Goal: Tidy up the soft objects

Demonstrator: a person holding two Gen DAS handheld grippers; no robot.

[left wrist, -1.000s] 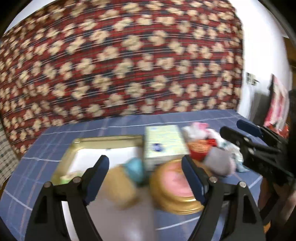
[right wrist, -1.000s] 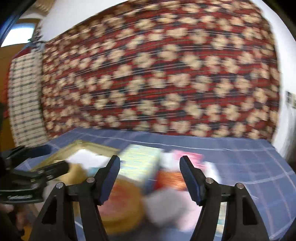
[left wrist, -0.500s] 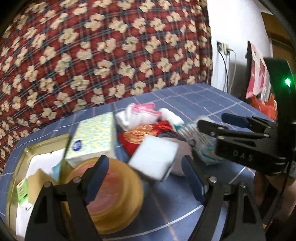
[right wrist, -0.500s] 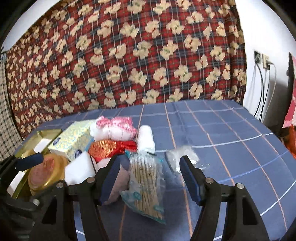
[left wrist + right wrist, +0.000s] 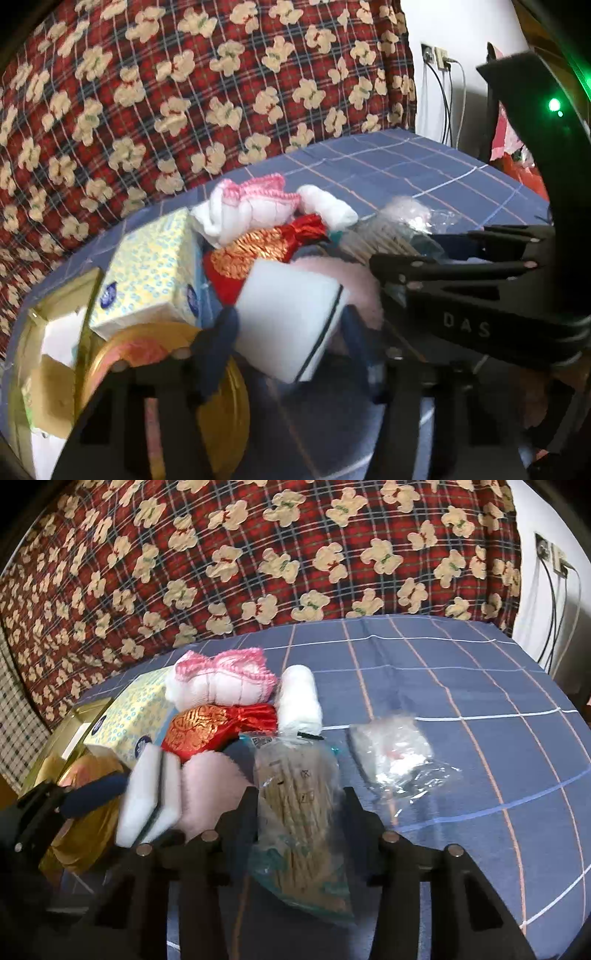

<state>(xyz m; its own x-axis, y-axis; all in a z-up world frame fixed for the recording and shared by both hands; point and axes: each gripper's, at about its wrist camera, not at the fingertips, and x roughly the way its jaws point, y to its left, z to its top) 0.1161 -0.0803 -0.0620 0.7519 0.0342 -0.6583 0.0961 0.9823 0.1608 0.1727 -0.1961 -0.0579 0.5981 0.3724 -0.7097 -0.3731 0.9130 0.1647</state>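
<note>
A pile of soft things lies on the blue checked cloth. My left gripper [image 5: 288, 332] is closed around a white sponge block [image 5: 291, 314], which also shows in the right wrist view [image 5: 147, 801]. My right gripper [image 5: 299, 805] is closed around a clear bag of bamboo sticks [image 5: 299, 812]. Behind them lie a pink puff [image 5: 210, 790], a red and gold pouch [image 5: 218, 727], a pink and white knitted cloth [image 5: 221, 683] and a white roll [image 5: 299, 698].
A yellow tissue box [image 5: 151, 273] stands left of the pile. A round gold tin [image 5: 159, 369] and a gold tray [image 5: 40, 332] holding small items sit at the left. A crumpled clear bag [image 5: 399, 753] lies to the right. A patterned quilt hangs behind.
Both grippers have moved in on the pile and narrowed: the left one now grips the white sponge, the right one the bag of sticks.
</note>
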